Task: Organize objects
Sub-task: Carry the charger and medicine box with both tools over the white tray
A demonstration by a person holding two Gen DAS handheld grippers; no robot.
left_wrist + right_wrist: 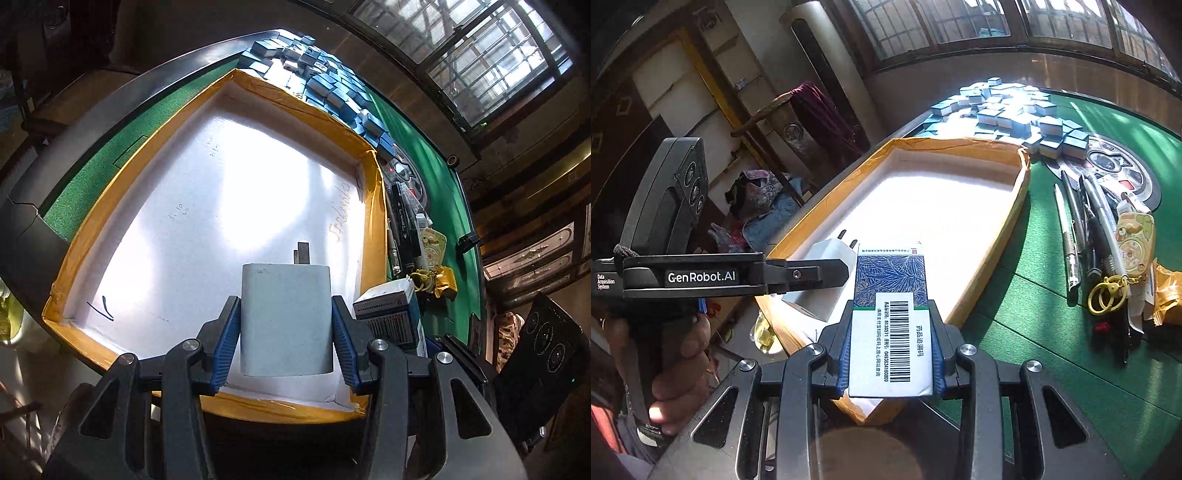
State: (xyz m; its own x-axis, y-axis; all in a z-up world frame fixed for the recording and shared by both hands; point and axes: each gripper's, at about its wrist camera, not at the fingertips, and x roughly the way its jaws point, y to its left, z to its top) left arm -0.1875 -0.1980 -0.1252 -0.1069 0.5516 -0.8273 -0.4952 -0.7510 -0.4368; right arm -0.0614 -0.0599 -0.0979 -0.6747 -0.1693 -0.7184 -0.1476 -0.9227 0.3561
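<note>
A white plug-in charger (286, 317) with two prongs pointing away sits between the blue pads of my left gripper (286, 332), which is shut on it over the near end of the white, tape-edged tray (110, 206). My right gripper (891, 343) is shut on a medicine box (891, 317) with a blue leaf pattern and a barcode label, held at the tray's (1021, 192) near corner. In the right wrist view the left gripper (827, 275) and its charger (827, 254) are just left of the box. The box (391, 314) appears right of the charger in the left wrist view.
A green felt table (1052, 332) holds a heap of blue-backed tiles (1015, 114) beyond the tray. Pens (1082, 229), a yellow keyring charm (1134, 247) and an orange packet (1167, 295) lie right of the tray. A hand (683, 350) grips the left tool's handle.
</note>
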